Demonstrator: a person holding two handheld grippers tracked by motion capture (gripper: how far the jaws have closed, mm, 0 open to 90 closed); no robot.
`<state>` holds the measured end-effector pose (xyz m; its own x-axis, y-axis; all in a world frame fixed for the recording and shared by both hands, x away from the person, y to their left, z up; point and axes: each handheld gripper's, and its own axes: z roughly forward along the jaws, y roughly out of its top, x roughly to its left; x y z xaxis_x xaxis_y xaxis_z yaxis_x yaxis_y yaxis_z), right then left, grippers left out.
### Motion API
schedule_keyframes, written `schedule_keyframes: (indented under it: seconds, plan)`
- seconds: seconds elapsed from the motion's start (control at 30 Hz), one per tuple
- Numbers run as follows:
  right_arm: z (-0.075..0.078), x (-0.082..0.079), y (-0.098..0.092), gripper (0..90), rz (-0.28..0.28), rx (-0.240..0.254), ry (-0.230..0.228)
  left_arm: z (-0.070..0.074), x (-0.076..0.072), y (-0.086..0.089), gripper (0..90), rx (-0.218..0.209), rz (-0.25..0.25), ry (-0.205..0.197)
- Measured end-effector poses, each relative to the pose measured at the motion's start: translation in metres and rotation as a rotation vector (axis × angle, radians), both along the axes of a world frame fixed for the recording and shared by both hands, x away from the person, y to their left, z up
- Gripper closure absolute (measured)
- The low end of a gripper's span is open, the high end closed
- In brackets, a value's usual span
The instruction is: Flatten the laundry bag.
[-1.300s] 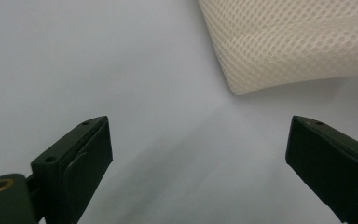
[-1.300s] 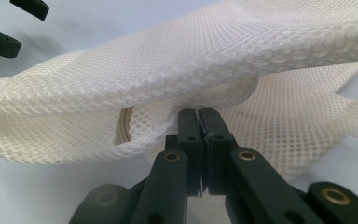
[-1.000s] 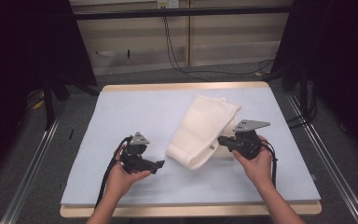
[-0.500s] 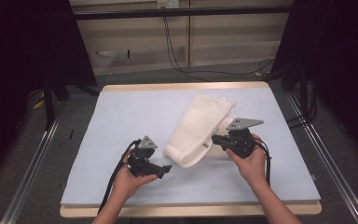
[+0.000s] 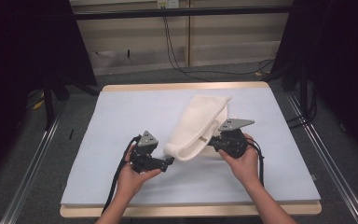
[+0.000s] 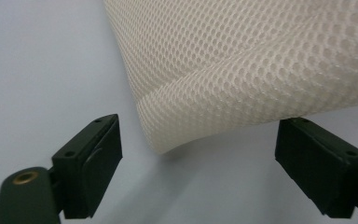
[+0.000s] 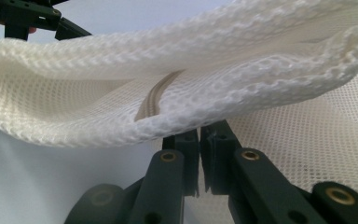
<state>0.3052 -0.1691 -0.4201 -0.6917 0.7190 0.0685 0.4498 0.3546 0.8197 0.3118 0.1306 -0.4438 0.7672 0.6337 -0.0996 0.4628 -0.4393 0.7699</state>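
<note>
Now right gripper (image 5: 213,141) pinching mesh bag (image 5: 198,125) at frame centre; bag's long axis runs upper right to lower left, its free corner just right of left gripper (image 5: 169,161), jaws spread, just been closing

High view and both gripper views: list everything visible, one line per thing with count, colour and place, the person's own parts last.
Mesh bag: one, white, middle of the mat, near end lifted off it; a zip band shows in its fold in the right gripper view.
Mat: one, pale blue, covering the table top.
Table: one, light wood edge around the mat.
Cables: a few, black, on the grey floor beyond the table.
Left gripper: one, black, at the bag's near corner; jaws have just been closing but stand apart, the corner between them untouched.
Right gripper: one, black, shut on the bag's right edge.
Hands: two, one behind each gripper.
</note>
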Motion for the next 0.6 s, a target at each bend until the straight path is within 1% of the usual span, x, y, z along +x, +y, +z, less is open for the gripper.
schedule_keyframes:
  seconds: [0.03,0.1,0.17,0.23,0.3,0.37,0.4,0.43,0.47,0.5,0.53,0.57,0.6]
  plan:
    - [0.0,0.0,0.0,85.3,0.001,-0.002,0.0,0.0,0.0,0.0,17.3,-0.01,0.005,0.001]
    - [-0.001,0.0,-0.001,84.6,0.003,-0.015,-0.002,0.0,0.0,0.0,25.2,-0.021,0.006,-0.007]
    - [-0.004,0.0,-0.003,83.6,0.005,-0.012,0.004,0.001,0.0,0.0,36.2,-0.009,0.012,-0.035]
    - [-0.008,-0.001,-0.006,81.7,-0.001,-0.016,0.009,0.001,0.001,0.0,42.5,-0.013,0.004,-0.033]
    - [-0.013,-0.002,-0.009,80.9,-0.004,-0.021,0.017,0.001,0.003,0.0,54.1,-0.008,0.026,-0.034]
    - [-0.016,-0.003,-0.012,80.3,-0.01,-0.028,0.025,0.0,0.006,0.001,55.6,-0.016,0.035,-0.013]
    - [-0.018,-0.003,-0.014,79.9,-0.009,-0.028,0.029,0.0,0.006,0.001,59.8,-0.016,0.035,-0.013]
    - [-0.019,-0.004,-0.016,79.6,-0.011,-0.029,0.029,-0.001,0.008,0.001,62.6,-0.019,0.05,0.004]
    - [-0.02,-0.004,-0.017,79.5,-0.012,-0.03,0.028,-0.002,0.01,0.002,62.6,-0.014,0.059,0.011]
    - [-0.021,-0.005,-0.018,79.6,-0.013,-0.028,0.031,-0.003,0.011,0.001,62.3,-0.025,0.061,0.018]
    - [-0.021,-0.005,-0.02,79.8,-0.012,-0.027,0.032,-0.003,0.011,0.001,60.3,-0.025,0.061,0.018]
    - [-0.021,-0.005,-0.02,80.4,-0.013,-0.028,0.034,-0.003,0.011,-0.001,57.5,0.001,0.055,0.012]
    - [-0.021,-0.005,-0.021,80.5,-0.01,-0.025,0.035,-0.003,0.01,-0.002,55.4,-0.005,0.048,0.019]
